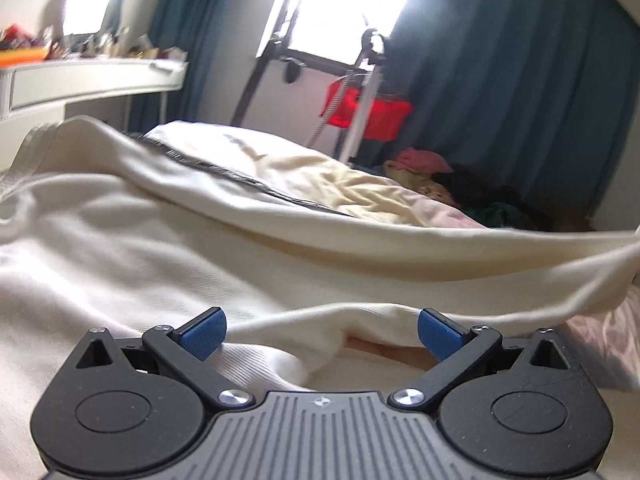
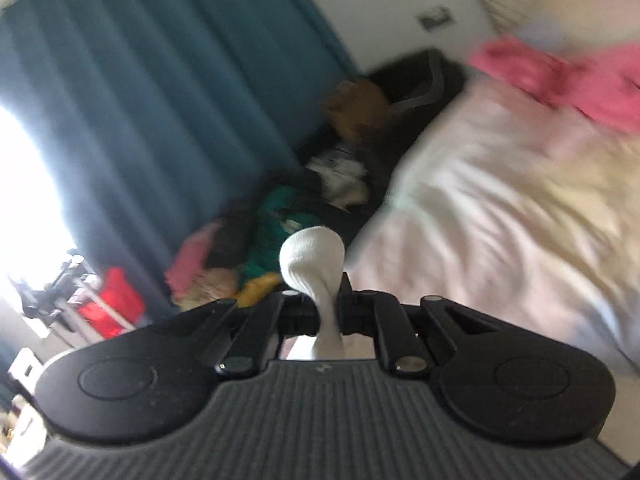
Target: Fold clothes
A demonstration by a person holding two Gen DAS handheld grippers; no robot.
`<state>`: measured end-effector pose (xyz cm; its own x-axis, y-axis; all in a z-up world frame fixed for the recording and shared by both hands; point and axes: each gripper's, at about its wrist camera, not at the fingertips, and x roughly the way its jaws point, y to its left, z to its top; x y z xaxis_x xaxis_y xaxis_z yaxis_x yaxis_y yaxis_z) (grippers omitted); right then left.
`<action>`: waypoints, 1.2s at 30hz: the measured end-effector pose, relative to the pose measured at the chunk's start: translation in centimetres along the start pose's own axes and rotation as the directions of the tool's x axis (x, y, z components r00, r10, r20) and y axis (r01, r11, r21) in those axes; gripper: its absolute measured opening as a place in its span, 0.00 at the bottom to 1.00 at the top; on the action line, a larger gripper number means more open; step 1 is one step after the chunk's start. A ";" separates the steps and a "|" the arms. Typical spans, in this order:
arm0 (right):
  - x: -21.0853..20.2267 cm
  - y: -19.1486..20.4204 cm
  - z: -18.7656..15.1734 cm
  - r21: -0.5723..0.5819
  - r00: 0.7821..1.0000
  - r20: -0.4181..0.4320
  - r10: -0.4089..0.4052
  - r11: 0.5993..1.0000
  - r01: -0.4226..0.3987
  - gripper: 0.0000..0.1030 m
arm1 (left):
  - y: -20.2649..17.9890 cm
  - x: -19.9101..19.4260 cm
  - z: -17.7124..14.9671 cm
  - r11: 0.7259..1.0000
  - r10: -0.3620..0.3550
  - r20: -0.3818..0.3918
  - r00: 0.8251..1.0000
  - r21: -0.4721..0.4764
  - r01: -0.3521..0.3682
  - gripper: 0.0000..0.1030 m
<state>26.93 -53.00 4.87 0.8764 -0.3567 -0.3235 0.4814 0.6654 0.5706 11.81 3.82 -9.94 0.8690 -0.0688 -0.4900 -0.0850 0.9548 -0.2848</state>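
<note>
A cream-white garment [image 1: 140, 240] lies spread over the bed in the left wrist view, with a dark zipper line [image 1: 224, 172] along its far fold. My left gripper [image 1: 320, 332] is open, its blue pads [image 1: 202, 334] on either side of a raised fold of the garment's near edge [image 1: 320, 320], low over the bed. In the right wrist view my right gripper [image 2: 330, 300] is shut on a pinched bunch of white fabric [image 2: 314, 256] that sticks out past the jaws. The view is tilted and blurred.
A pale pink and cream bedsheet [image 2: 500, 200] covers the bed. A pile of mixed clothes [image 2: 280, 220] lies by the teal curtain [image 2: 160, 100]. A pink garment [image 2: 560, 76] lies on the bed. A red bag on a stand [image 1: 368, 112] and a white desk [image 1: 88, 80] stand beyond.
</note>
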 end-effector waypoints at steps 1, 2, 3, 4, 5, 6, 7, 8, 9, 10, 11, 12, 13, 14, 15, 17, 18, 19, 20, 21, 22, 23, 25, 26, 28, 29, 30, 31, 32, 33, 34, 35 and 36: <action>-0.3 1.3 0.8 -0.004 0.999 0.025 0.034 0.999 -0.034 0.10 | 0.2 0.2 0.2 1.000 0.003 -0.002 1.000 -0.010 -0.003 1.00; -0.7 1.9 1.5 -0.011 0.996 0.060 0.069 0.998 -0.068 0.10 | 0.4 0.3 0.3 1.000 0.004 -0.003 1.000 -0.017 -0.004 1.00; -1.2 2.3 2.1 -0.020 0.989 0.101 0.105 0.994 -0.103 0.09 | 0.6 0.3 0.4 1.000 0.002 -0.003 1.000 -0.022 -0.002 1.00; -1.6 2.3 2.5 -0.035 0.983 0.135 0.126 0.992 -0.122 0.09 | 0.8 0.3 0.3 1.000 -0.003 -0.002 1.000 -0.023 0.003 1.00; -1.7 1.8 2.5 -0.056 0.980 0.157 0.125 0.992 -0.117 0.09 | 0.9 0.2 0.3 1.000 -0.007 -0.002 1.000 -0.022 0.007 1.00; -1.7 0.7 2.0 -0.070 0.981 0.161 0.104 0.993 -0.094 0.09 | 0.8 0.2 0.3 1.000 -0.010 -0.005 1.000 -0.016 0.010 1.00; -1.6 -0.9 1.4 -0.079 0.986 0.153 0.072 0.995 -0.060 0.09 | 0.7 0.2 0.3 1.000 -0.014 -0.007 1.000 -0.008 0.014 1.00; -1.4 -2.7 0.5 -0.080 0.990 0.139 0.036 0.996 -0.025 0.09 | 0.7 0.1 0.3 1.000 -0.020 -0.009 1.000 -0.002 0.020 1.00; -1.2 -5.0 -0.7 -0.079 0.994 0.112 -0.008 0.997 0.017 0.09 | 0.7 0.0 0.3 1.000 -0.025 -0.009 1.000 0.004 0.025 1.00; -1.0 -7.4 -2.1 -0.083 0.995 0.077 -0.057 0.995 0.063 0.10 | 0.6 -0.1 0.2 1.000 -0.027 -0.006 1.000 0.008 0.028 1.00; -0.7 -9.9 -3.5 -0.085 0.994 0.041 -0.104 0.991 0.107 0.10 | 0.6 -0.3 0.2 1.000 -0.027 -0.003 1.000 0.014 0.027 1.00; -0.6 -12.5 -5.0 -0.079 0.988 -0.002 -0.153 0.985 0.152 0.10 | 0.5 -0.4 0.2 0.999 -0.027 0.000 1.000 0.019 0.027 1.00; -0.5 -14.9 -6.3 -0.067 0.980 -0.041 -0.195 0.979 0.192 0.10 | 0.4 -0.5 0.1 0.999 -0.026 0.004 1.000 0.024 0.026 1.00; -0.5 -16.8 -7.4 -0.048 0.972 -0.072 -0.222 0.974 0.219 0.10 | 0.3 -0.6 0.1 0.999 -0.024 0.007 1.000 0.028 0.024 1.00; -0.6 -18.9 -8.4 -0.022 0.964 -0.102 -0.244 0.970 0.243 0.10 | 0.2 -0.7 0.1 0.999 -0.021 0.010 1.000 0.033 0.020 1.00; -1.0 -20.8 -9.5 -0.020 0.960 -0.123 -0.252 0.968 0.251 0.10 | 0.1 -0.8 0.3 0.999 -0.005 0.018 1.000 0.050 0.004 1.00; -1.3 -21.3 -9.9 -0.027 0.960 -0.127 -0.250 0.968 0.248 0.10 | 0.1 -0.8 0.4 0.998 0.009 0.023 1.000 0.057 -0.010 1.00; -1.5 -21.5 -10.1 -0.039 0.960 -0.128 -0.248 0.969 0.245 0.10 | 0.1 -0.8 0.5 0.998 0.019 0.026 0.999 0.059 -0.020 1.00; -2.0 -21.0 -10.2 -0.053 0.961 -0.124 -0.248 0.969 0.243 0.14 | 0.1 -0.9 0.5 0.998 0.024 0.027 0.999 0.058 -0.026 1.00; -2.6 -20.5 -10.3 -0.063 0.960 -0.118 -0.252 0.967 0.246 0.15 | 0.1 -1.1 0.6 0.998 0.029 0.030 0.999 0.056 -0.031 1.00; -3.0 -20.0 -10.2 -0.074 0.959 -0.115 -0.260 0.965 0.253 0.19 | 0.0 -1.2 0.8 0.998 0.034 0.035 0.999 0.057 -0.036 1.00; -3.3 -19.5 -10.2 -0.086 0.956 -0.111 -0.270 0.961 0.262 0.24 | 0.0 -1.4 1.0 0.997 0.039 0.042 0.998 0.060 -0.042 1.00; -3.6 -18.9 -10.1 -0.114 0.950 -0.117 -0.290 0.954 0.278 0.39 | -0.2 -2.1 1.2 0.996 0.043 0.056 0.998 0.071 -0.047 1.00; -4.0 -18.6 -10.0 -0.127 0.950 -0.122 -0.286 0.954 0.271 0.53 | -0.4 -2.4 1.3 0.996 0.044 0.062 0.997 0.078 -0.048 1.00; -6.2 -17.3 -10.0 -0.138 0.966 -0.114 -0.234 0.966 0.218 0.72 | -0.8 -3.2 1.4 0.995 0.038 0.069 0.997 0.090 -0.044 1.00; -7.7 -16.4 -9.8 -0.135 0.976 -0.096 -0.198 0.974 0.184 0.81 | -1.0 -3.7 1.3 0.995 0.030 0.068 0.997 0.097 -0.036 1.00; -9.2 -15.4 -9.5 -0.142 0.984 -0.084 -0.155 0.980 0.142 0.82 | -1.4 -4.2 1.2 0.994 0.020 0.066 0.998 0.109 -0.027 1.00; -10.6 -14.1 -9.2 -0.159 0.990 -0.084 -0.111 0.983 0.097 0.81 | -1.8 -4.8 1.2 0.992 0.008 0.064 0.998 0.126 -0.016 1.00; -11.9 -12.9 -9.0 -0.179 0.993 -0.095 -0.071 0.982 0.053 0.81 | -2.3 -5.3 1.1 0.989 -0.005 0.062 0.998 0.146 -0.004 1.00; -13.3 -11.7 -9.0 -0.204 0.993 -0.110 -0.029 0.979 0.006 0.81 | -2.7 -5.9 1.0 0.986 -0.022 0.056 0.998 0.167 0.012 1.00; -14.7 -10.6 -9.1 -0.234 0.992 -0.126 0.007 0.972 -0.036 0.81 | -3.1 -6.5 0.8 0.982 -0.037 0.047 0.998 0.185 0.028 1.00; -16.3 -9.5 -9.5 -0.270 0.989 -0.141 0.037 0.960 -0.075 0.81 | -3.4 -7.1 0.6 0.980 -0.045 0.039 0.998 0.198 0.037 1.00; -17.8 -8.5 -9.8 -0.305 0.985 -0.158 0.067 0.946 -0.113 0.81 | -3.6 -7.7 0.4 0.977 -0.051 0.033 0.998 0.209 0.043 1.00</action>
<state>7.13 -45.85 -1.59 0.8938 -0.2031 -0.3998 0.3523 0.8696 0.3459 5.58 1.04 -4.78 0.8879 -0.1078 -0.4473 0.0562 0.9903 -0.1273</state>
